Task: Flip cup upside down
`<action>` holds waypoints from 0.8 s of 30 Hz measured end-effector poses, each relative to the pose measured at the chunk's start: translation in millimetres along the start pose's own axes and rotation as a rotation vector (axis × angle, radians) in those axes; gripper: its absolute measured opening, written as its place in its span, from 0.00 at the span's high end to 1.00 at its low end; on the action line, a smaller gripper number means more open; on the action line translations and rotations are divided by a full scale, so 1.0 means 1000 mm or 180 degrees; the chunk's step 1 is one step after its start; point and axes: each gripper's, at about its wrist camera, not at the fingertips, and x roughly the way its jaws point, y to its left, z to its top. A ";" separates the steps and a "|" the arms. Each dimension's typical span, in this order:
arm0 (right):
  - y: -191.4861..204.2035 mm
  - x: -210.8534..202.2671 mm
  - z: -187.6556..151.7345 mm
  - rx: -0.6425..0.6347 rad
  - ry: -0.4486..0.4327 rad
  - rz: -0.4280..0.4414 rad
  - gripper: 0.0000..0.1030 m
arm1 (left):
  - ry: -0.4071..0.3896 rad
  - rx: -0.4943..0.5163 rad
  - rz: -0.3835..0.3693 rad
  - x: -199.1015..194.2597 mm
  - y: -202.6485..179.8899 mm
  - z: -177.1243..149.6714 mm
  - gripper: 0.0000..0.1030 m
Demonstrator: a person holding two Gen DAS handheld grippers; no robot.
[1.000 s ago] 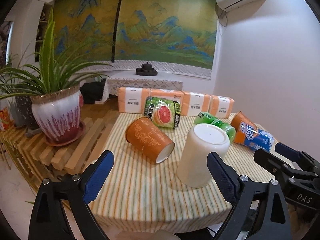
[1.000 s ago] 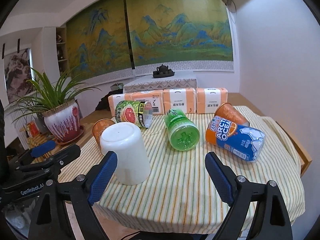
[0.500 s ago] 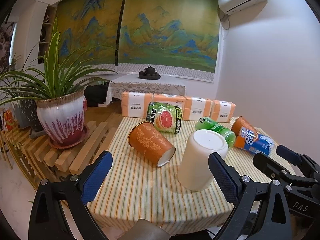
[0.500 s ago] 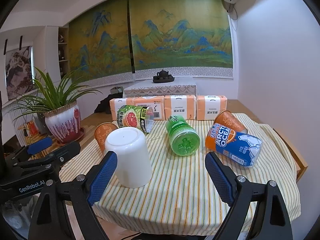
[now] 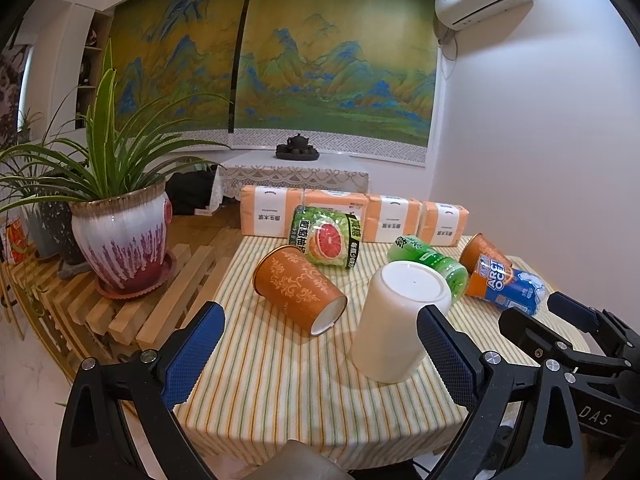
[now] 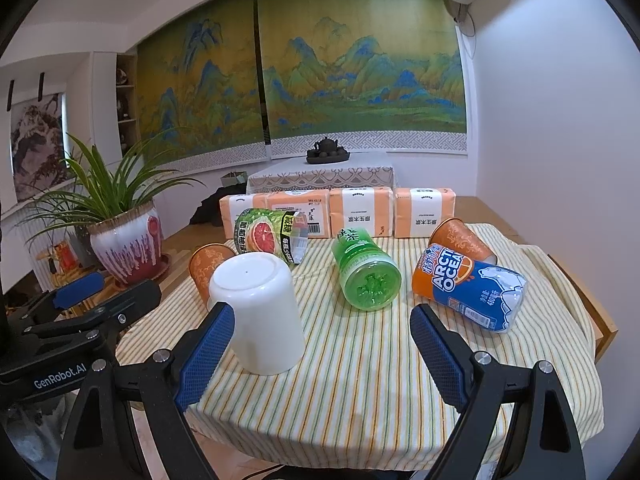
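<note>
A white cup (image 5: 400,320) stands upside down, base up, on the striped tablecloth (image 5: 280,380); it also shows in the right wrist view (image 6: 262,312). My left gripper (image 5: 320,352) is open and empty, held back from the table's near edge, with the cup just ahead of its right finger. My right gripper (image 6: 322,350) is open and empty, the cup just beyond its left finger. Each gripper shows at the edge of the other's view.
An orange paper cup (image 5: 298,286) lies on its side left of the white cup. Behind are a grapefruit can (image 5: 326,238), a green bottle (image 6: 364,272), an Arctic Ocean can (image 6: 470,294), another orange cup (image 6: 460,240) and tissue packs (image 6: 356,216). A potted plant (image 5: 120,240) stands left on slats.
Both grippers have drawn back slightly from the table and risen a little. The white cup has stayed upside down in place.
</note>
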 end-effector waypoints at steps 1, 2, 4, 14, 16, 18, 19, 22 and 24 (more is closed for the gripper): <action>0.000 0.000 0.000 0.0000 -0.0001 0.0002 0.16 | 0.0000 -0.0002 0.0002 0.000 0.000 0.000 0.04; 0.000 0.001 0.000 0.0000 -0.0001 -0.0001 0.16 | 0.0001 -0.0002 0.0000 0.000 0.000 0.000 0.04; 0.000 0.001 0.000 -0.0002 0.0008 -0.0001 0.16 | 0.0003 0.0000 -0.0006 0.000 0.000 0.000 0.03; 0.001 0.002 0.000 0.0004 0.0026 0.0008 0.16 | -0.0001 0.0005 -0.0005 0.001 -0.001 0.000 0.03; 0.001 0.002 0.000 0.0001 0.0026 0.0006 0.16 | 0.0000 0.0004 0.0000 0.001 -0.001 0.000 0.03; 0.001 0.002 0.000 0.0001 0.0026 0.0005 0.15 | 0.0002 -0.0001 -0.0006 0.001 -0.001 0.000 0.02; 0.001 0.002 0.000 0.0004 0.0028 0.0007 0.15 | 0.0002 -0.0006 -0.0005 0.001 -0.001 0.000 0.02; 0.001 0.003 0.000 0.0001 0.0031 0.0006 0.16 | -0.0023 -0.0009 -0.0003 0.002 0.001 0.001 0.02; 0.001 0.005 0.002 -0.0001 0.0033 0.0001 0.15 | -0.0049 -0.0021 0.0034 0.003 0.003 0.001 0.02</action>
